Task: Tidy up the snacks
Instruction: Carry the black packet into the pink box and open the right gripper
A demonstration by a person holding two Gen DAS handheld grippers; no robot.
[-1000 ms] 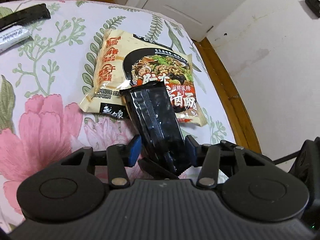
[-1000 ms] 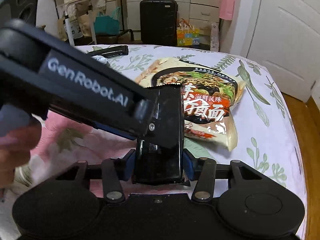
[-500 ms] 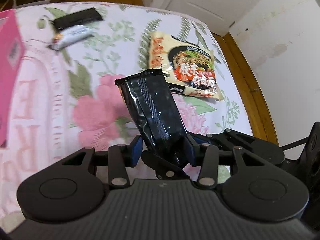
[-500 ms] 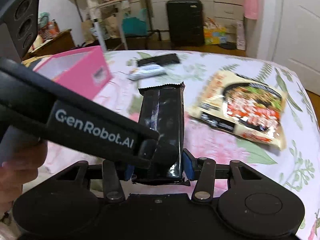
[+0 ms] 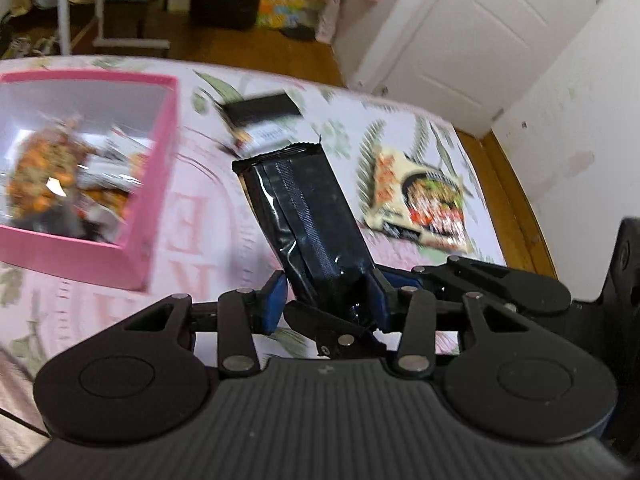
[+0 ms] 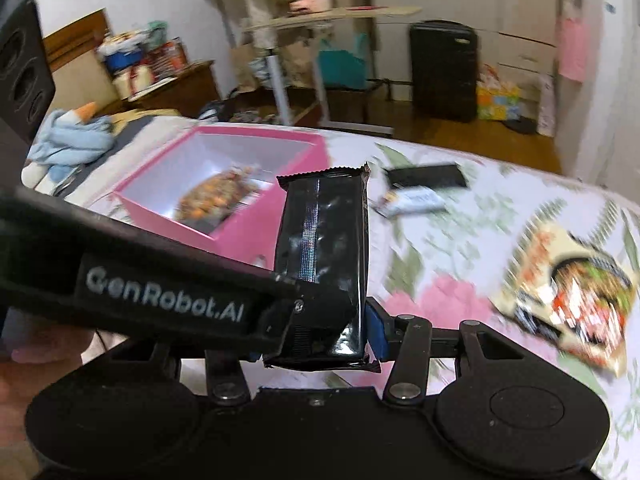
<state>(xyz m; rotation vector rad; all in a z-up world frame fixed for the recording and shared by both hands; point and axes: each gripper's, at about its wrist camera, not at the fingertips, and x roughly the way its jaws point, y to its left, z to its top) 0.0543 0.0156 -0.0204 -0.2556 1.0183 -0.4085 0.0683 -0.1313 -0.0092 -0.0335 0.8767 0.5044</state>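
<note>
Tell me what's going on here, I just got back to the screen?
A person is tidying snacks on a bed with a flowered cover. Both tools grip one black snack packet at its near end: the left tool and the right tool, held up off the cover. A pink box sits ahead to the left with snacks already inside. A noodle packet, a small white packet and a black bar lie loose on the cover.

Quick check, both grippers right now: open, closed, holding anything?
Left gripper: closed on the lower end of the black snack packet.
Right gripper: closed on the same black snack packet, held clear of the bed.
</note>
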